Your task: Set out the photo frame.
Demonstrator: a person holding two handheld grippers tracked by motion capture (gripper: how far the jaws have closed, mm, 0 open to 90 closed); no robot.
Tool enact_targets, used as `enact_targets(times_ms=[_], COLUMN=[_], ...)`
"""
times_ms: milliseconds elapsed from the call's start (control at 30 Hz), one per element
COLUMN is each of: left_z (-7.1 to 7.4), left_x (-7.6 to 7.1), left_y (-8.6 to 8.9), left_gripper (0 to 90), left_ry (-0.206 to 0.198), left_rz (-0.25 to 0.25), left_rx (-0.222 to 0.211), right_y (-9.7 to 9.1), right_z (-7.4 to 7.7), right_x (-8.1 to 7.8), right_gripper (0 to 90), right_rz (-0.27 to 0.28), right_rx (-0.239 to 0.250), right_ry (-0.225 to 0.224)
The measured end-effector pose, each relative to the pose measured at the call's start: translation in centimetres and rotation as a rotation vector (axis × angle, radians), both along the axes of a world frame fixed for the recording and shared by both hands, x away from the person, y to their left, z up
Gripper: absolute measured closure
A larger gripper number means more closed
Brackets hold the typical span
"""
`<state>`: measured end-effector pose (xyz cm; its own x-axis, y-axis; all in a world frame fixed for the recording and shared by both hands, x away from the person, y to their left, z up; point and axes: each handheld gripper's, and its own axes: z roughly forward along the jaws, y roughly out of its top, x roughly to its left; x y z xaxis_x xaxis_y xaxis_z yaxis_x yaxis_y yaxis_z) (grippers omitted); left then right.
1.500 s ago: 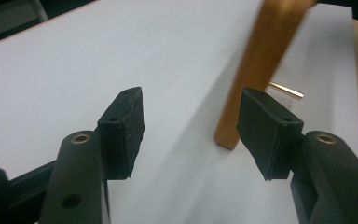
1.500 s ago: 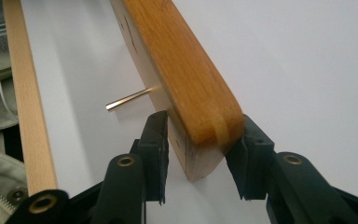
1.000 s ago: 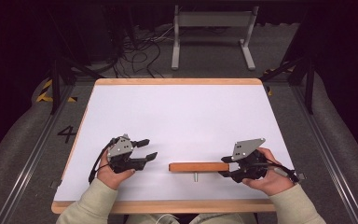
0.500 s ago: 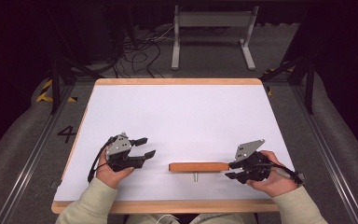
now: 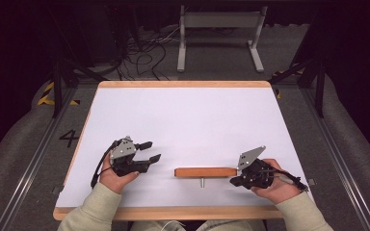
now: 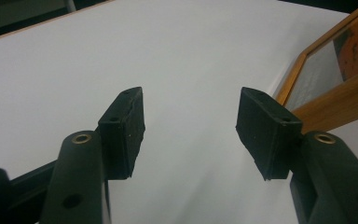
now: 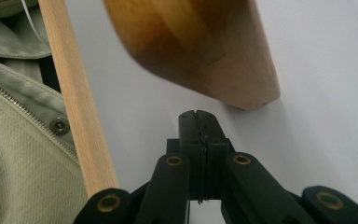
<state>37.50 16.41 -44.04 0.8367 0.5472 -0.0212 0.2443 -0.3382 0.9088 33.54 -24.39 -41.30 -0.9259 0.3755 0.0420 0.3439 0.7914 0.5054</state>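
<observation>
White desk (image 5: 188,120) with pale wood edging, dark room behind, grey metal stand (image 5: 219,33) and loose cables (image 5: 144,57) on the floor beyond. Flat brown wooden block (image 5: 205,172) with short metal pin (image 5: 202,182), lying near front edge between the hands. Left claw (image 5: 151,151) spread apart, nothing between; right claw (image 5: 234,181) just closed pad to pad, empty, just beside block's right end.

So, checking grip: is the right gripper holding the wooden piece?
No, the right gripper is shut on nothing, just short of the wooden piece.
</observation>
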Motion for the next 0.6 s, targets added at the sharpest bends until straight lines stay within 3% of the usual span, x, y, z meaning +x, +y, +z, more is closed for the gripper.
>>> enact_targets(times_ms=[233,600], left_z=[-0.10,-0.17], left_x=[0.06,0.09], left_y=[-0.01,0.08], left_gripper=[41.4,40.4], left_ry=[0.010,0.006], left_rz=[0.010,0.022], left_rx=[0.011,0.019], right_y=[0.10,-0.29], right_z=[-0.83,-0.88], right_x=[0.49,0.84], right_gripper=[90.0,90.0], right_rz=[-0.027,-0.083], right_rx=[0.027,0.063], right_ry=[0.010,0.013])
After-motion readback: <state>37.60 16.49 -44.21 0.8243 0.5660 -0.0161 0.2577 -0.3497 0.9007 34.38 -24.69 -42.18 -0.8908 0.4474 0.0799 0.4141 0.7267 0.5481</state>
